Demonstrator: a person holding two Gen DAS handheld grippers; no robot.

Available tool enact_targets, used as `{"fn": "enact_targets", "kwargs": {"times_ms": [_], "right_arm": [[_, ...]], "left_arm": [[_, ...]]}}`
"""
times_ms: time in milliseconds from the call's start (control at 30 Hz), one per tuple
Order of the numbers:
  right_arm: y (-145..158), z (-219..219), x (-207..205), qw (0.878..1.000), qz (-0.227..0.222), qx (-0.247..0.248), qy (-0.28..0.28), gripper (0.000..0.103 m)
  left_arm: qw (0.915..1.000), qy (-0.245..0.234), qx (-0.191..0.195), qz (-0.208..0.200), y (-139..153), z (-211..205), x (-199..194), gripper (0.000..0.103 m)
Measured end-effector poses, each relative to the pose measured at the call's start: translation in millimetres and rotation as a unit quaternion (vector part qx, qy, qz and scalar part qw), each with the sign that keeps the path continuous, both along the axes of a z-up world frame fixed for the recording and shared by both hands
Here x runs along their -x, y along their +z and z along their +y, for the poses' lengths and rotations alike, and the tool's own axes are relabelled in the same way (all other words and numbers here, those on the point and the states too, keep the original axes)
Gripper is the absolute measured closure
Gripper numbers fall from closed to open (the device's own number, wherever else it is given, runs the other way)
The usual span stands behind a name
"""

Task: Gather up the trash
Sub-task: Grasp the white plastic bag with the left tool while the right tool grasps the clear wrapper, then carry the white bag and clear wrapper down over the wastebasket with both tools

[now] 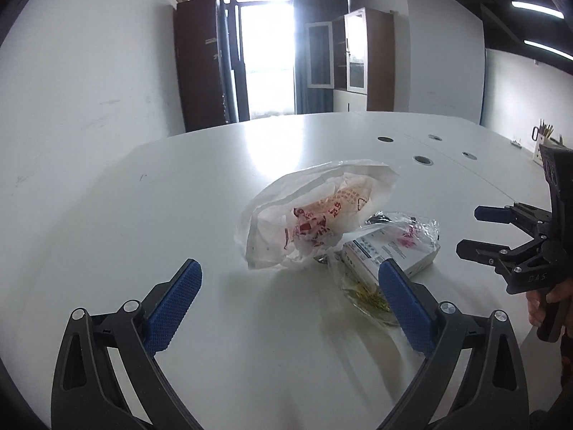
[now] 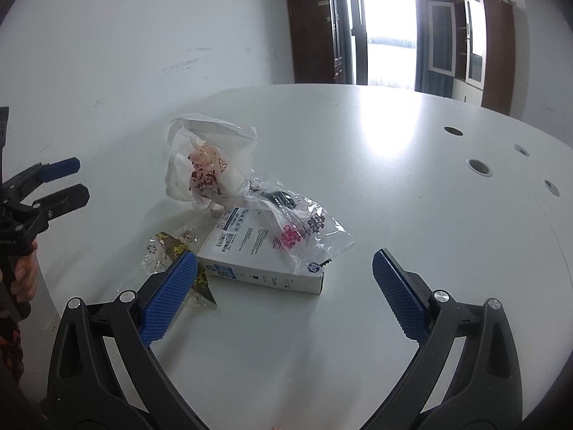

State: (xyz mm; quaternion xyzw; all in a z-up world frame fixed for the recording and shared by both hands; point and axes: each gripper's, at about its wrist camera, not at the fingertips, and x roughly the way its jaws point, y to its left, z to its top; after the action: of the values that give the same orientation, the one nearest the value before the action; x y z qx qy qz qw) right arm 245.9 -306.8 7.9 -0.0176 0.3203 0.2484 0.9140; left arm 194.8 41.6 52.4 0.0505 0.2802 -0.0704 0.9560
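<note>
A pile of trash lies on the white table (image 1: pixel 179 215). A crumpled white plastic bag with red print (image 1: pixel 308 215) (image 2: pixel 207 165) stands at the pile's far side. A flat white HP box (image 1: pixel 390 254) (image 2: pixel 265 251) lies beside it, partly under a clear plastic wrapper with pink print (image 1: pixel 412 231) (image 2: pixel 304 229). A clear wrapper with yellow print (image 1: pixel 365 294) (image 2: pixel 172 251) lies at the near side. My left gripper (image 1: pixel 290 286) is open and empty, just short of the pile. My right gripper (image 2: pixel 284 272) is open and empty, its fingers either side of the box's near edge.
Round cable holes (image 1: pixel 422 159) (image 2: pixel 479 167) are set in the table behind the pile. A white wall runs along the left. A pen holder (image 1: pixel 542 143) stands at the far right table edge. A bright doorway and cabinets are far behind.
</note>
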Motion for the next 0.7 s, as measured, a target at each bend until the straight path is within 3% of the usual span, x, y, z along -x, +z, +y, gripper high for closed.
{"fn": "enact_targets", "kwargs": {"times_ms": [333, 433, 500, 600, 633, 667, 700], "right_arm": [[-16, 16, -58, 0.998, 0.058, 0.020, 0.030, 0.022], [-19, 20, -68, 0.997, 0.070, 0.034, 0.029, 0.034], [-19, 21, -70, 0.996, 0.073, 0.032, 0.031, 0.043], [-20, 22, -70, 0.996, 0.076, 0.030, 0.034, 0.062], [-21, 23, -69, 0.996, 0.076, 0.032, 0.033, 0.071], [-22, 23, -67, 0.996, 0.075, 0.036, 0.034, 0.079], [-24, 25, -65, 0.996, 0.074, 0.036, 0.038, 0.082]], "left_arm": [[0.9942, -0.064, -0.054, 0.068, -8, -3, -103, 0.007], [0.9893, -0.098, -0.071, 0.081, -22, -9, -122, 0.011], [0.9875, -0.113, -0.064, 0.089, -28, -9, -130, 0.019], [0.9864, -0.118, -0.056, 0.100, -36, -8, -137, 0.051], [0.9860, -0.115, -0.056, 0.107, -40, -8, -137, 0.069], [0.9856, -0.111, -0.055, 0.114, -44, -6, -137, 0.082], [0.9855, -0.111, -0.051, 0.118, -47, -5, -135, 0.086]]}}
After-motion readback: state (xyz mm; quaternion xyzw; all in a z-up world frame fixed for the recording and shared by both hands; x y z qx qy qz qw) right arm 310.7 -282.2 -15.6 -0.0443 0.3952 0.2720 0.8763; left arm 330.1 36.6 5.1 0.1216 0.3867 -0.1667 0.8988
